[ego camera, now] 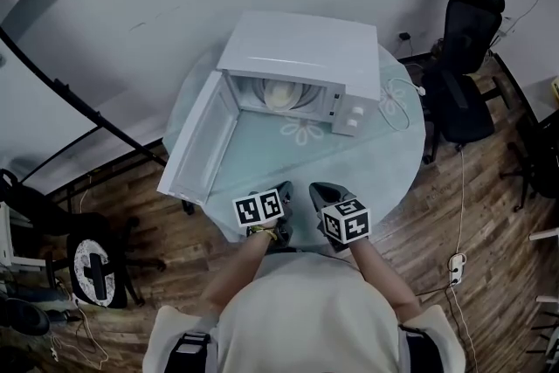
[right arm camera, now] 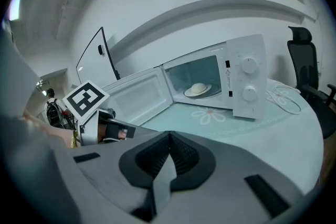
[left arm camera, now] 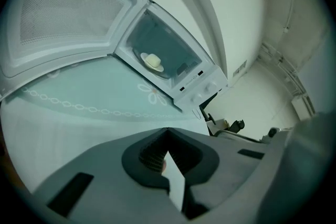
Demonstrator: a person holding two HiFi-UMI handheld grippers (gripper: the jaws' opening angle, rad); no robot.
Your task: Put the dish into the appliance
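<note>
Inside the open microwave [ego camera: 297, 57], dish [ego camera: 281, 96], left tongs [left arm camera: 167, 134] and right tongs [right arm camera: 169, 136] closed, empty, at table [ego camera: 393, 162] edge

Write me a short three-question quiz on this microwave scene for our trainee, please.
1. True or false: the microwave has its door closed.
2. Where is the dish? A on the table; B inside the microwave; C on the office chair.
3. Are the left tool and right tool open or shut, and what do they hold?
Key: 1 false, it stands open; 2 B; 3 both shut, holding nothing.
</note>
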